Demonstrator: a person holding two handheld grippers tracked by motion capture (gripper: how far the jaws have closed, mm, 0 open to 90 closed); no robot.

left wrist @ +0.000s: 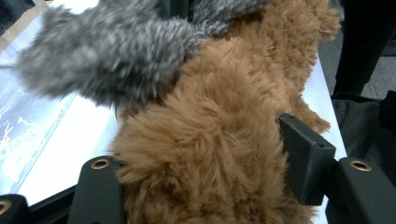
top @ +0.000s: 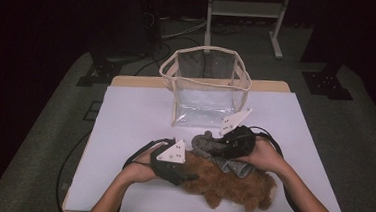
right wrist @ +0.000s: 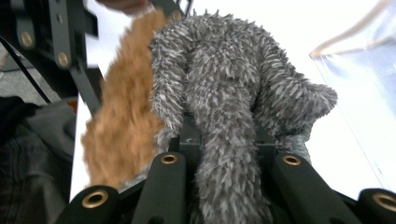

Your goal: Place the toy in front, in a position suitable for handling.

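A brown plush toy lies on the white table near its front edge. My left gripper comes at the toy's left end, and in the left gripper view its jaws press into the brown fur from both sides. A grey plush toy rests across the brown one's back. My right gripper is shut on that grey toy; in the right gripper view the grey fur bulges out between the jaws, which sit close together.
A clear plastic bag with beige trim stands open and upright at the back middle of the table, just behind the toys. Cables trail from both grippers. A white metal stand is on the floor beyond the table.
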